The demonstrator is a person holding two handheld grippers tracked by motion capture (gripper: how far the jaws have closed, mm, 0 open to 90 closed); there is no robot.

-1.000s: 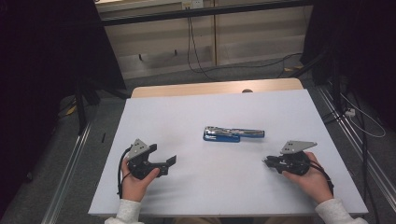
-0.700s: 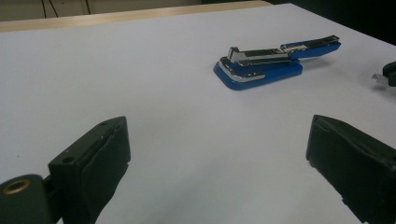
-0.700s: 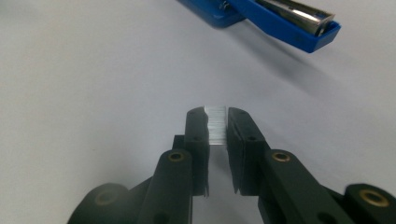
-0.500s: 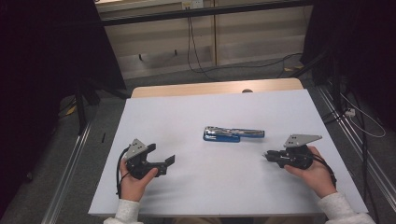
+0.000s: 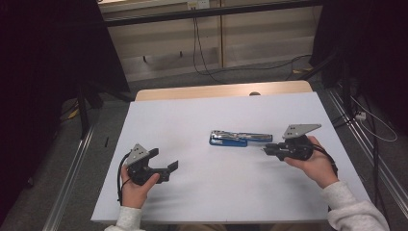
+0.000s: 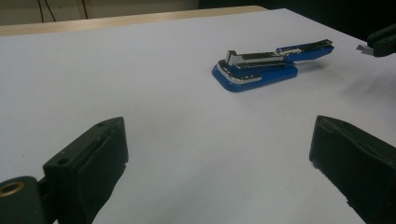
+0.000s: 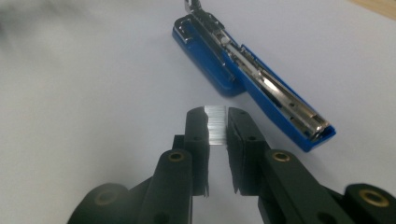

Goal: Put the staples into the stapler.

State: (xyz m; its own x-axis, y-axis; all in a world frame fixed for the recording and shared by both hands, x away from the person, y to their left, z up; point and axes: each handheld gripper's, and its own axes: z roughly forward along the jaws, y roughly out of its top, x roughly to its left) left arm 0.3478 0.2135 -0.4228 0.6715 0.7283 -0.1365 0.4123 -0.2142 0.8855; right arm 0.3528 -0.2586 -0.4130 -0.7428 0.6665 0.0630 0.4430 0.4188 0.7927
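Note:
A blue stapler [image 5: 240, 138] lies swung open on the white table [image 5: 192, 120], its chrome magazine [image 7: 261, 77] facing up. My right gripper [image 5: 267, 148] hovers just right of the stapler's rear end, shut on a short silver strip of staples [image 7: 217, 122] pinched between its pads. From the left gripper view that strip [image 6: 362, 48] pokes out of the right gripper's tip beside the stapler [image 6: 261, 65]. My left gripper [image 5: 164, 159] rests at the table's front left, open and holding nothing, aimed toward the stapler.
A wooden table edge [image 5: 216, 90] runs behind the white top. Cables [image 5: 202, 53] trail on the floor beyond, and metal rails [image 5: 72, 168] flank both sides. Bare white surface lies between the two grippers.
My right gripper has risen and shifted toward the stapler's rear end, still pinching the staple strip. The left gripper and the stapler have stayed put.

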